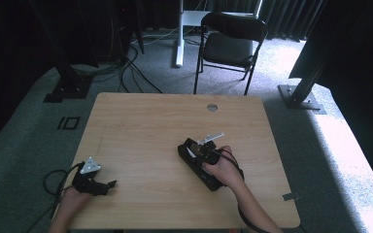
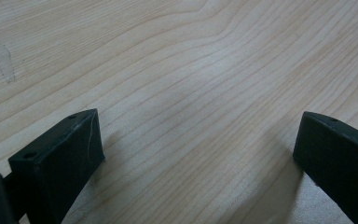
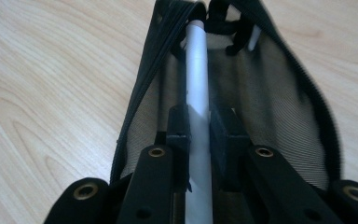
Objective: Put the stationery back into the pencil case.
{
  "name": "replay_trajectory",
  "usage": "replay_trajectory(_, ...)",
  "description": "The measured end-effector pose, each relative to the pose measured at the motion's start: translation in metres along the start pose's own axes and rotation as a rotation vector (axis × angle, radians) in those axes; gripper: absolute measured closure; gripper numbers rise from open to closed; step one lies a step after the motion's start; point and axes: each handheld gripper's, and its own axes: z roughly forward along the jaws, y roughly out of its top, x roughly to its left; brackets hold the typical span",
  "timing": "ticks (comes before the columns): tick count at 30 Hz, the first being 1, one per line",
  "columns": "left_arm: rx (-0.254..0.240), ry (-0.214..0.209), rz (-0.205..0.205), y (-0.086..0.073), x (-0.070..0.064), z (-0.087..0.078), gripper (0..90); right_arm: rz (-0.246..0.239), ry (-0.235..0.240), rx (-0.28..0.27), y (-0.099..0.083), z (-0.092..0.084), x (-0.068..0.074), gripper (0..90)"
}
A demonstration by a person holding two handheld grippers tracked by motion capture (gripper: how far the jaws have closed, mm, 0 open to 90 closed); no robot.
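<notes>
Fingers first: left gripper (image 1: 108,184) sits at the lower left of the high view, close to the table's (image 1: 141,121) left and near edges, jaws spread wide with only bare wood grain between them in the left gripper view; its pads (image 2: 70,144) touch nothing and hover just over the surface. Grey three-cornered plate (image 1: 90,165) rides on top, cable (image 1: 53,179) loops off past the left edge. Wide band of bare tabletop runs across the middle and the whole far half; only a small round grommet (image 1: 212,107) sits near the far edge. Right of centre, right gripper (image 3: 199,128) is clenched on a white pen-like stick (image 3: 199,79), pads pressing both its sides, stick running straight ahead into a black mesh pouch (image 3: 279,93). In the high view the pouch (image 1: 200,167) lies diagonally, lower right half under the right hand (image 1: 226,170), a white tip (image 1: 212,139) poking out toward upper right. Pouch is well clear of the right and near table edges. Beyond the far edge: a black folding chair (image 1: 230,41) on grey carpet.
</notes>
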Motion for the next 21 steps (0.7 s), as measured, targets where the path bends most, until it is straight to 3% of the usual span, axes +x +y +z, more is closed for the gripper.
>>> replay_trajectory(2, 0.000, 0.000, 0.000, 0.000, 0.000, 0.000, 1.6, -0.002, 0.002, 0.014, 0.000, 0.001, 0.000, 76.2)
replay_trajectory(7, 0.000, 0.001, 0.000, 0.000, 0.000, 0.000, 1.6, 0.011, 0.018, -0.025, -0.001, -0.006, -0.003, 72.4)
replay_trajectory(13, 0.000, 0.002, -0.001, 0.000, 0.000, 0.000, 1.6, 0.022, 0.077, -0.195, 0.003, -0.032, -0.009, 62.4)
replay_trajectory(18, 0.001, 0.003, -0.002, 0.000, 0.000, 0.000, 1.6, 0.054, 0.032, -0.280, 0.003, -0.047, -0.027, 52.2)
replay_trajectory(21, 0.001, 0.004, -0.002, 0.000, 0.000, 0.000, 1.6, 0.065, 0.002, -0.299, 0.001, -0.050, -0.036, 50.9)
